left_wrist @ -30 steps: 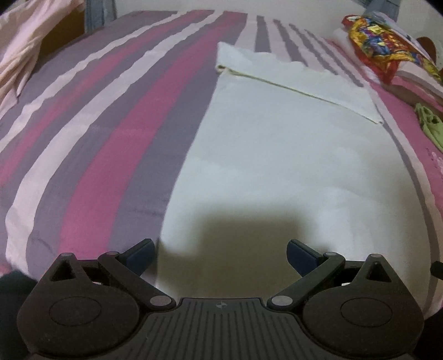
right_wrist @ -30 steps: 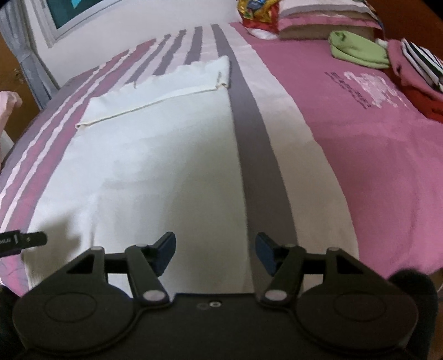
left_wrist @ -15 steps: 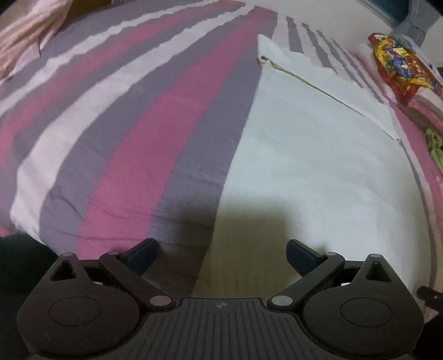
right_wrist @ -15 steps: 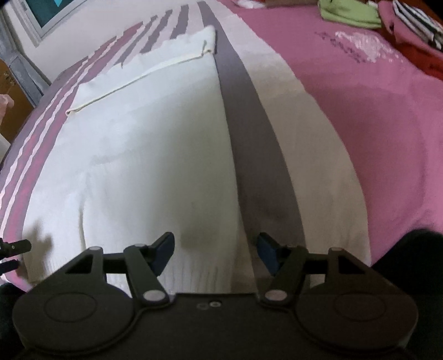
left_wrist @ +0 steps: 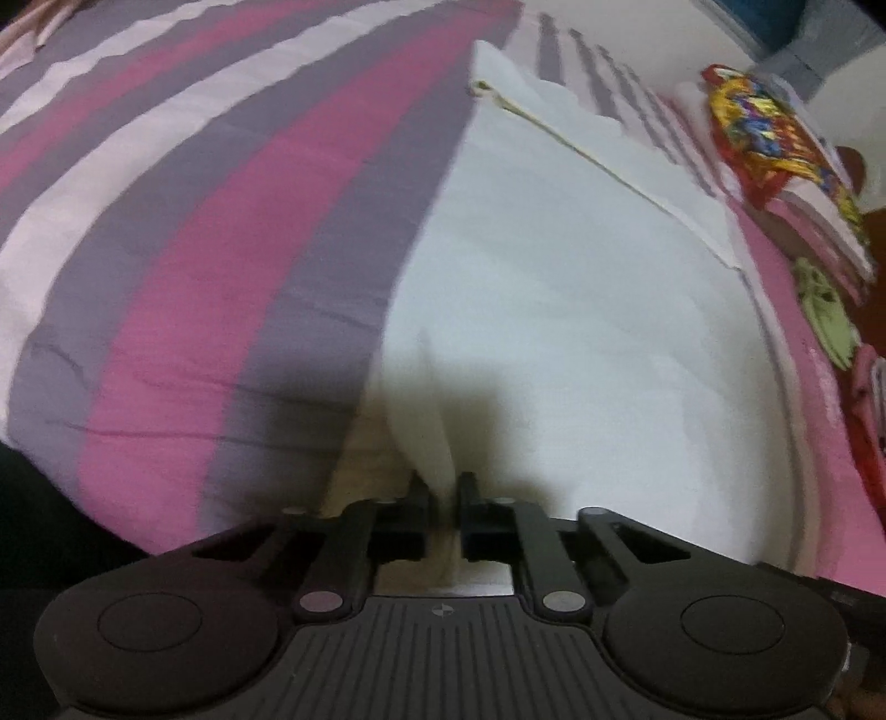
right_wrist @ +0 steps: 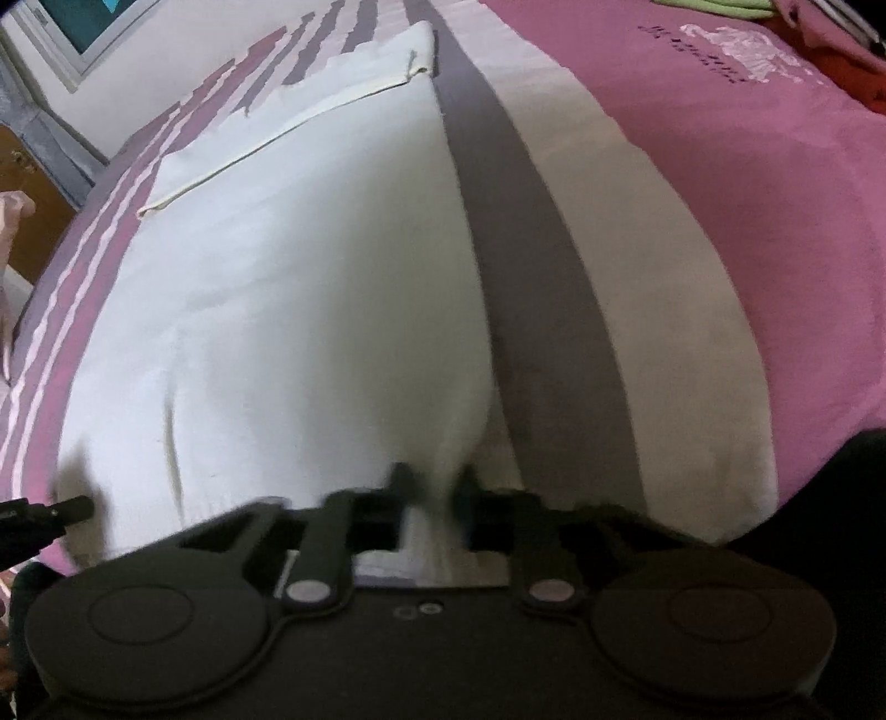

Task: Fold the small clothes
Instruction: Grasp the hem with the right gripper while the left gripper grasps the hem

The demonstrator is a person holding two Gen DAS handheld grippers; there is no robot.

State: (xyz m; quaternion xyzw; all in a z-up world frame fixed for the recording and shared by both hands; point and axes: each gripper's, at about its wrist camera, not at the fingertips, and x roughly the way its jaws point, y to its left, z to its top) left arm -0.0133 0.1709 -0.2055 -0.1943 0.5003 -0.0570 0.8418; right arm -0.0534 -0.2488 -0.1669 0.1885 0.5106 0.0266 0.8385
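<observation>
Tongs of both hands, left tongs (left_wrist: 443, 487) and right tongs (right_wrist: 432, 482), closing on near corners of soft, limp white knitted garment (right_wrist: 310, 310) lying flat on striped bed (left_wrist: 221, 249); corners suit gripping.

bed (left_wrist: 210, 232): striped pink-grey cover | wall (right_wrist: 183, 50): white | window frame (right_wrist: 66, 50): upper left

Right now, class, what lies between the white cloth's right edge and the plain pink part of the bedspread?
In the right wrist view, a grey stripe and a cream stripe separate the white cloth from the pink bedspread.
</observation>
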